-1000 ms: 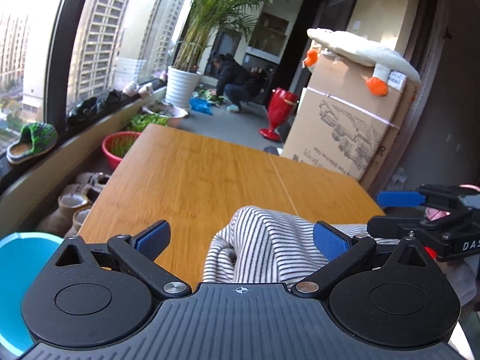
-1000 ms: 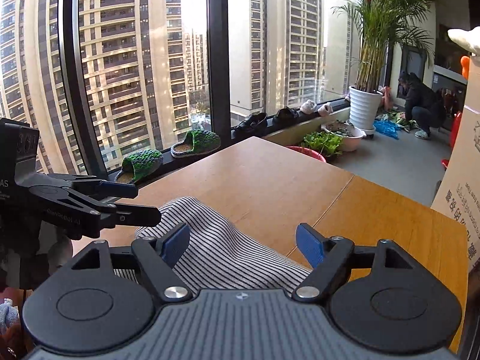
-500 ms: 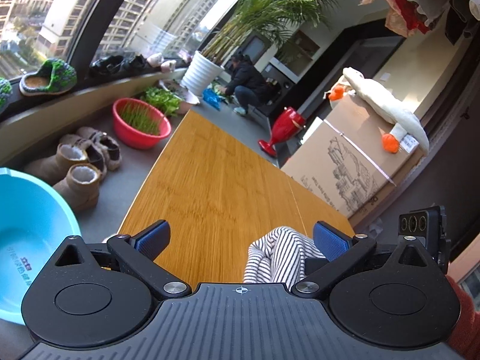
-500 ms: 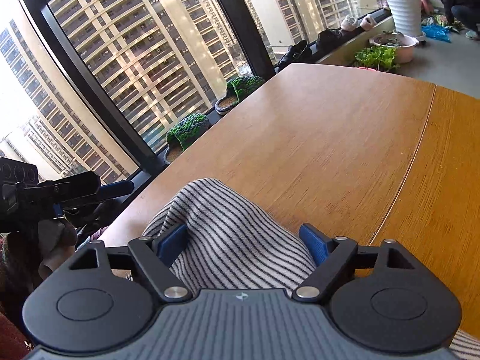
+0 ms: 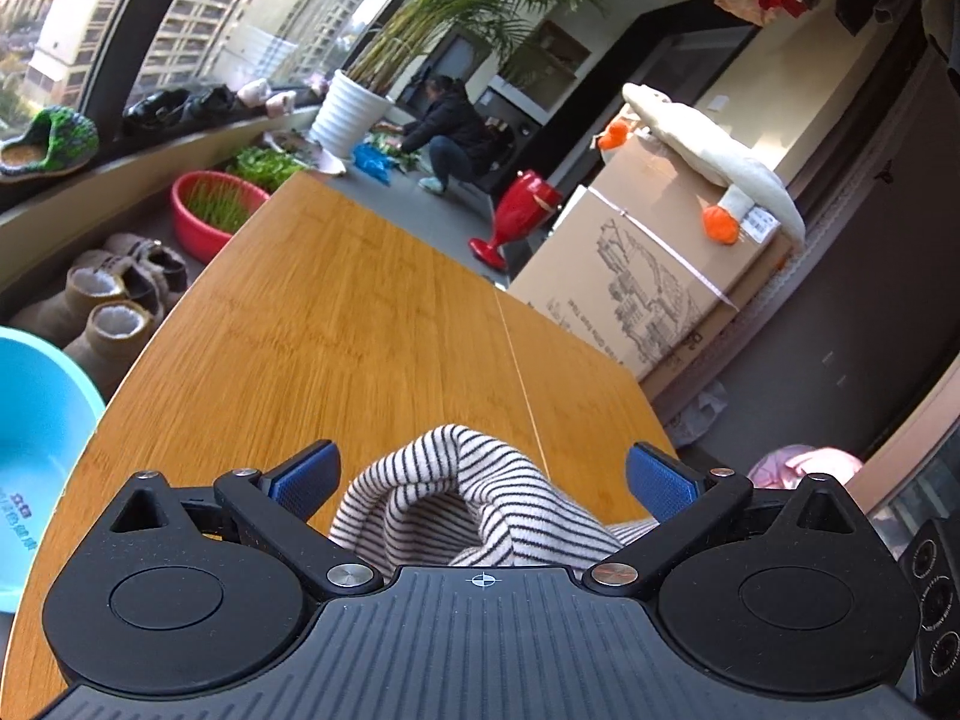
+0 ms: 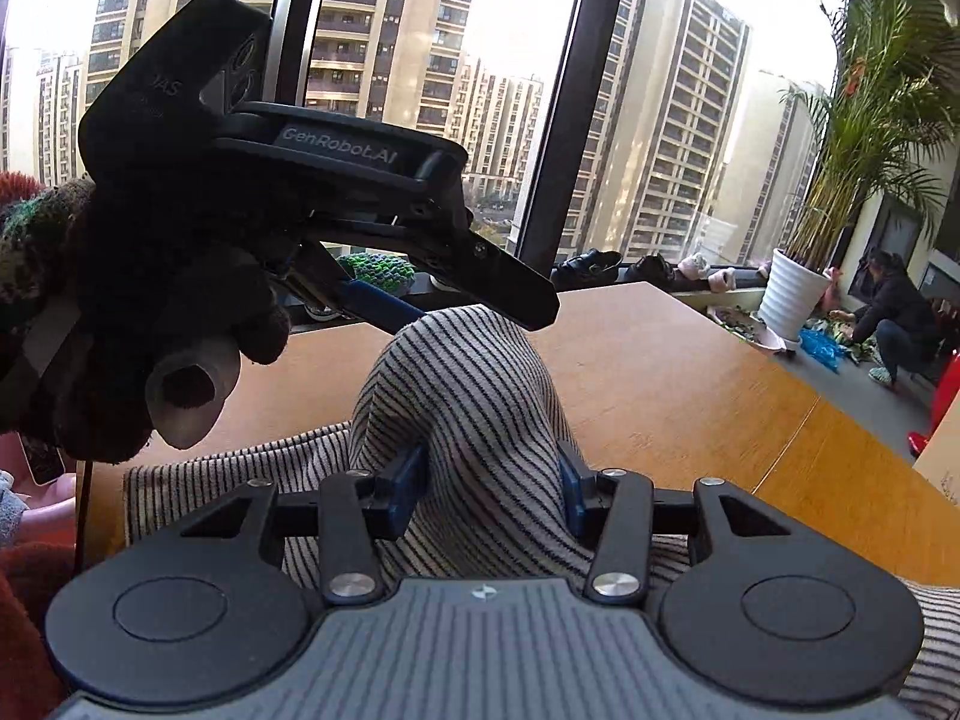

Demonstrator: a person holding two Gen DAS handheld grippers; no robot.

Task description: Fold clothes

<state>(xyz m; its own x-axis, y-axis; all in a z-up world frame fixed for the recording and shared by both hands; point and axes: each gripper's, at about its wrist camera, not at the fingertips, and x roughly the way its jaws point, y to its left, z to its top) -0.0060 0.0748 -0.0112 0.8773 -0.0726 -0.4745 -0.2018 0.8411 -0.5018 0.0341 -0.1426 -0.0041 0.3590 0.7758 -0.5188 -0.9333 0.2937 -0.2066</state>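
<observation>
Two grippers: we held both over the wooden table [image 5: 336, 324].
Left gripper [image 5: 480, 477]: wide open, striped cloth [image 5: 456, 492] bunched between its fingers, maybe not touching.
Right gripper [image 6: 493, 483]: we pinched the cloth's raised fold.

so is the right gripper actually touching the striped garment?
Touching. The right wrist view shows the right gripper with both blue pads pressed into a raised fold of the striped garment, jaws narrowed around it.

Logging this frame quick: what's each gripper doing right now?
Left gripper: open, striped cloth bunched between its fingers.
Right gripper: shut on the striped cloth.
</observation>
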